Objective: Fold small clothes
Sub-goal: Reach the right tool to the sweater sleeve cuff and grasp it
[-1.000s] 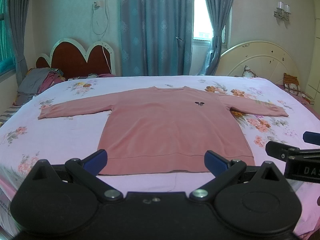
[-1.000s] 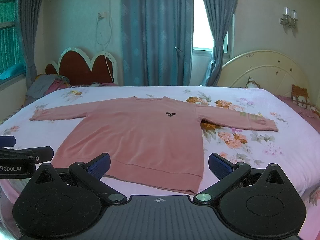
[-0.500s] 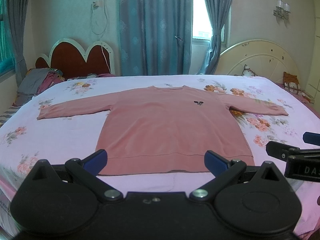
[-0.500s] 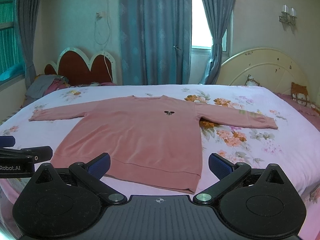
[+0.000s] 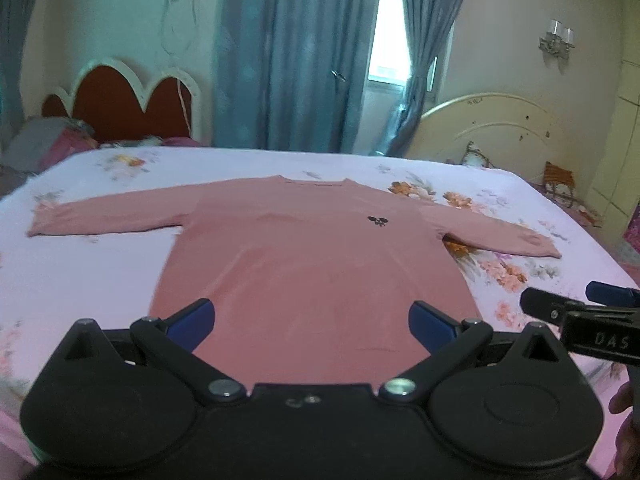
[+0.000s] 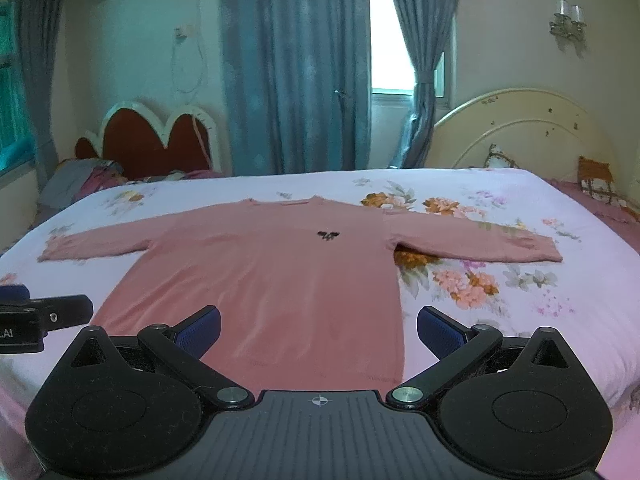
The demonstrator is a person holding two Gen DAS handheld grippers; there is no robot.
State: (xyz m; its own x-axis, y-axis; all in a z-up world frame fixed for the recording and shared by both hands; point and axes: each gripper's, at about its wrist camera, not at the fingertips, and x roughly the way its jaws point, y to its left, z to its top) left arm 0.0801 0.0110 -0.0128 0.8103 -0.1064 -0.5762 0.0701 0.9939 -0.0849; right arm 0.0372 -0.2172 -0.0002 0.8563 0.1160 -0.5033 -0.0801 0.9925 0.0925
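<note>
A: Where's the pink top rel. to the grippers?

B: Flat on the floral bed, straight ahead of both; collar far, hem near, sleeves out L & R; long axis runs away from us.

A: Which one's nearer?

B: About level, I'd say; left gripper sits over the hem's middle, right gripper over its right corner.

A: Claws?

B: Both spread wide, holding nothing; both level, pointing fwd, low over the near edge; no fold begun yet.

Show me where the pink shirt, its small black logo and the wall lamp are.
pink shirt (image 5: pixel 304 272), left wrist view, middle of the body.
black logo (image 6: pixel 328 235), right wrist view, on the chest.
wall lamp (image 6: pixel 567 20), right wrist view, the shades.
</note>
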